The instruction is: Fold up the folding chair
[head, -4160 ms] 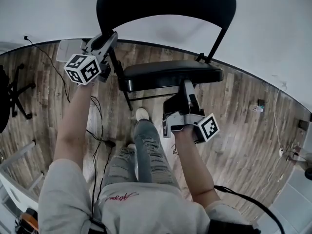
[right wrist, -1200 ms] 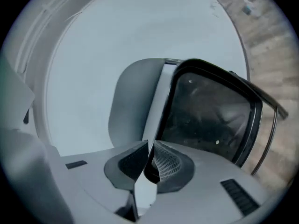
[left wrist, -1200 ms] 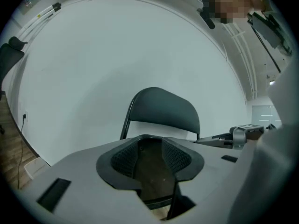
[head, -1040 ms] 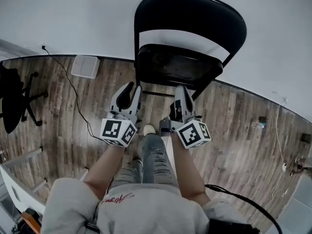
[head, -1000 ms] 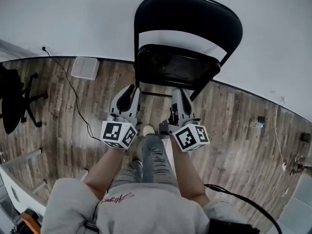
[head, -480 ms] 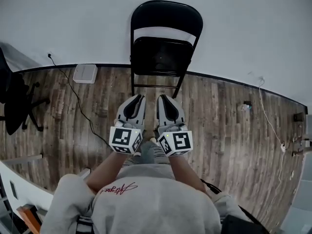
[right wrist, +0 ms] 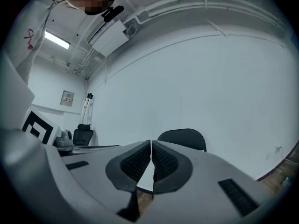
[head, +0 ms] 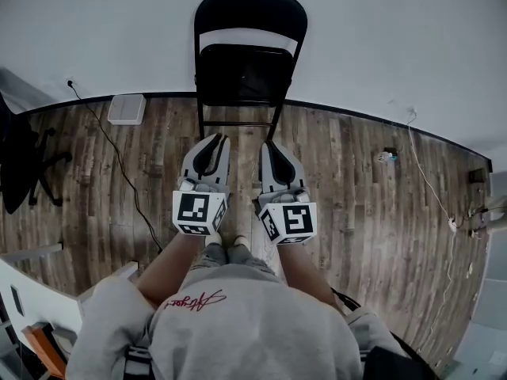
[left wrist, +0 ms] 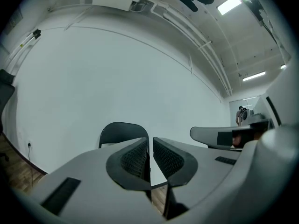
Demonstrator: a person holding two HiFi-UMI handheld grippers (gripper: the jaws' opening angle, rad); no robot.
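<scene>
The black folding chair stands folded flat against the white wall, its seat turned up under the backrest. Both grippers are held side by side well in front of it, touching nothing. My left gripper is shut with nothing between its pads, and my right gripper is shut and empty too. In the left gripper view the chair's backrest shows just behind the closed left gripper. The right gripper view shows the same backrest beyond the closed right gripper.
A white box lies on the wooden floor by the wall at the left, with a black cable running from it. A dark office chair stands at the far left. Thin cables trail along the floor at the right.
The seat, flat four seconds ago, is folded up. Over the last second both grippers let go of the chair and drew back; the chair now appears smaller and farther off.
</scene>
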